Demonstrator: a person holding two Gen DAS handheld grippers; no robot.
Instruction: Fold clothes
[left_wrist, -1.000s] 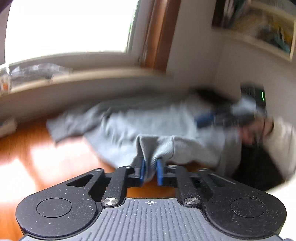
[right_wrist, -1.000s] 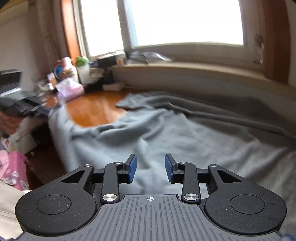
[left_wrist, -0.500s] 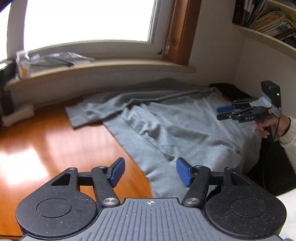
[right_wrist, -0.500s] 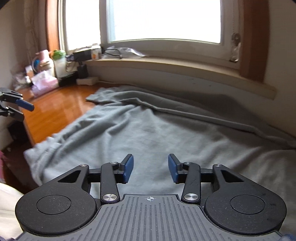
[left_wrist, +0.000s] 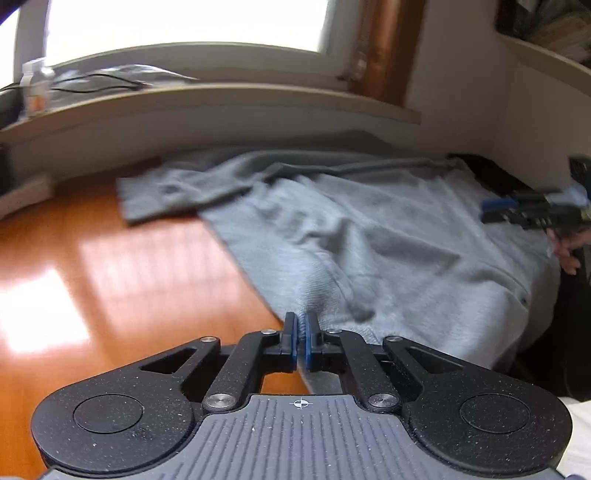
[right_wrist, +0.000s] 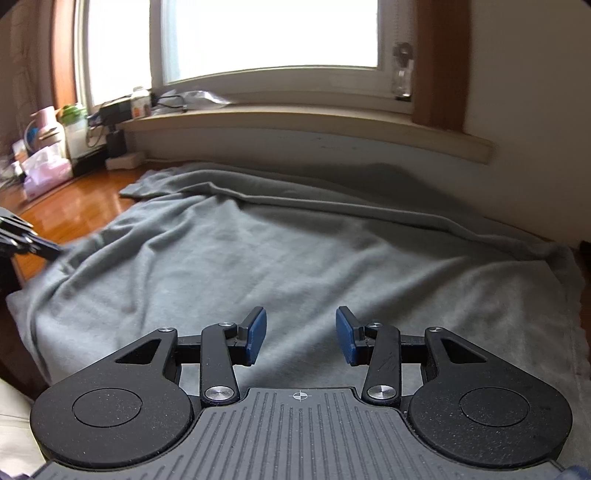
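Note:
A grey garment lies spread over a wooden table, with one sleeve stretched toward the window wall. My left gripper is shut on the garment's near hem edge. In the right wrist view the same grey garment fills the middle. My right gripper is open and empty, just above the cloth near its front edge. The right gripper also shows at the far right of the left wrist view. The left gripper shows at the left edge of the right wrist view.
A window sill runs along the back wall with a bottle and cables on it. Cluttered containers and a pink packet stand at the table's far left. A bookshelf hangs on the right wall.
My left gripper went from wide open to shut on the garment's near hem. My right gripper stayed open and moved slightly lower over the cloth.

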